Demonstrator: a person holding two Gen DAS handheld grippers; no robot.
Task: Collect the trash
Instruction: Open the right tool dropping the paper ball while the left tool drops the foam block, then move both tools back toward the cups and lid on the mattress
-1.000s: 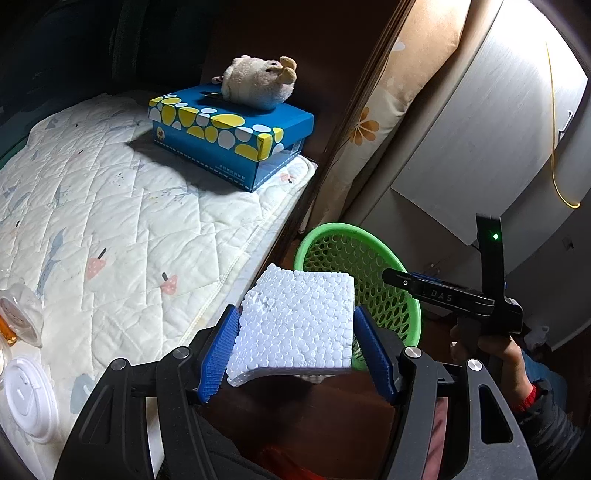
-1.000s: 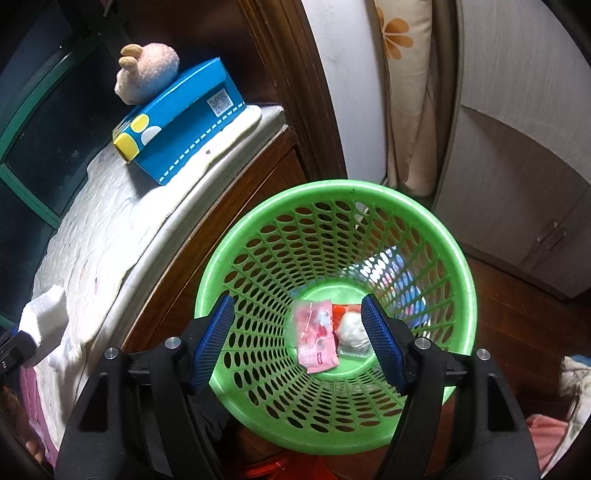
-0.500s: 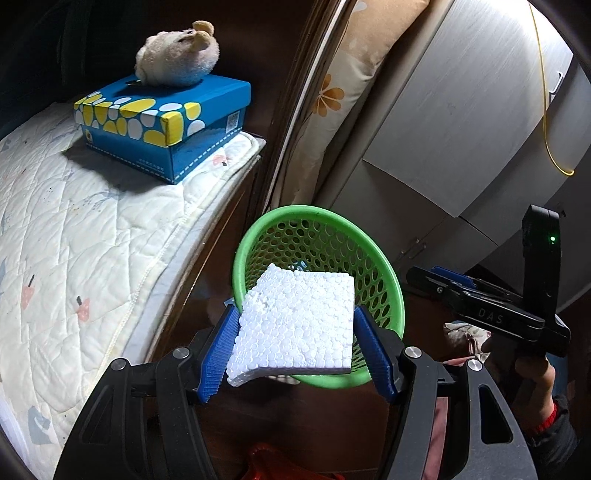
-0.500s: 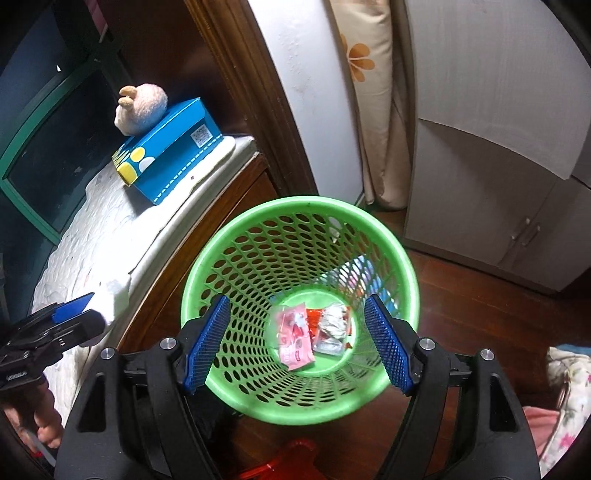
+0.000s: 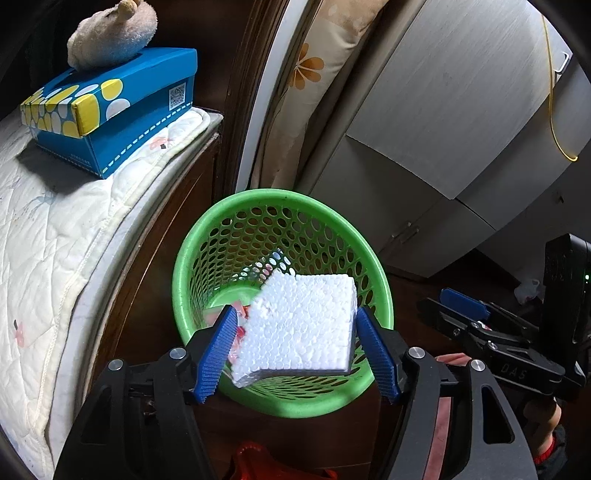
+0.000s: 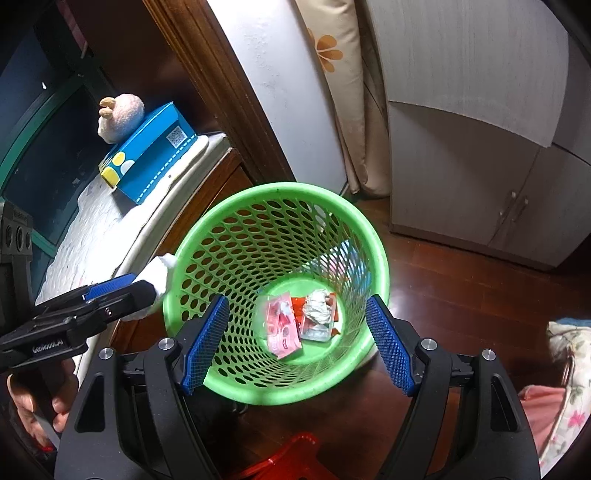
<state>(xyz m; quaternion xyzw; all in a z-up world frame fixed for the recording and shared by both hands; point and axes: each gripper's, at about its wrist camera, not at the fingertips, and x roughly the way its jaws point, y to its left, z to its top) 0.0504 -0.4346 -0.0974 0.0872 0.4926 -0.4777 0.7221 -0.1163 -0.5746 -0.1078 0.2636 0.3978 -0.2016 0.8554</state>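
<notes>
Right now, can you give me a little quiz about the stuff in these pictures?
1. True or false: the green basket is empty.
2. What sits on the blue box? A. plush toy B. cup C. book
3. Name the white thing near the basket's rim.
Key: 1 false, wrappers lie inside. 2 A. 3 foam block.

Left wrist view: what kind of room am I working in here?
Most likely a bedroom: a quilted mattress in a dark wooden frame, a tissue box with a plush toy on top, and pale cabinets beside a green wastebasket on wooden flooring.
</notes>
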